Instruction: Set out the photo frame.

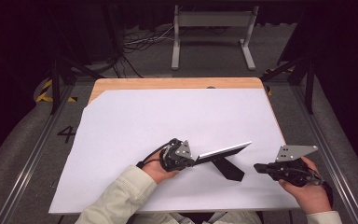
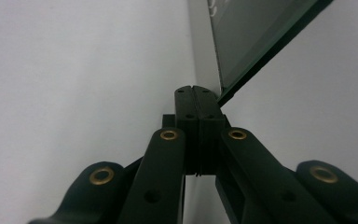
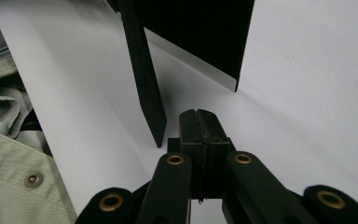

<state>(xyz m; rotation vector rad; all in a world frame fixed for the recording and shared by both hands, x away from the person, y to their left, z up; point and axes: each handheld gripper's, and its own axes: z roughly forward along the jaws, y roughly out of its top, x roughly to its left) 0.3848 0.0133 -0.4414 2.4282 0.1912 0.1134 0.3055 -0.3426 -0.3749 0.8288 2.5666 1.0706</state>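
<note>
Your picture frame (image 1: 223,150) stands near the middle of the bench (image 1: 177,83), on the white sheet (image 1: 168,121), in the near half. It leans back on its black easel leg (image 1: 228,169), which runs out toward you and to the right.

Progress, as a judgement: the frame appears to be already propped up on its leg. What looks left is small: trim its position or angle, or let it go and draw back. I cannot tell whether it stands by itself yet.

Left tongs (image 1: 193,161): jaws pressed flat together. In the left gripper view (image 2: 196,100) their tips sit right at the frame's lower left corner. Whether they touch it or pinch the edge, I cannot tell; nothing shows between the jaws.

Right tongs (image 1: 259,167): also closed, holding nothing, resting low over the sheet just right of the leg's foot and apart from it. In the right gripper view (image 3: 199,122) the leg (image 3: 144,74) and the frame's dark back lie just ahead.

Orientation: the long axis runs left to right, with the right end a little farther from you and higher in the high view. The top edge shows as a pale strip. The glass side (image 2: 251,37) seems to face away from you and upward, the dark back toward you.
</note>
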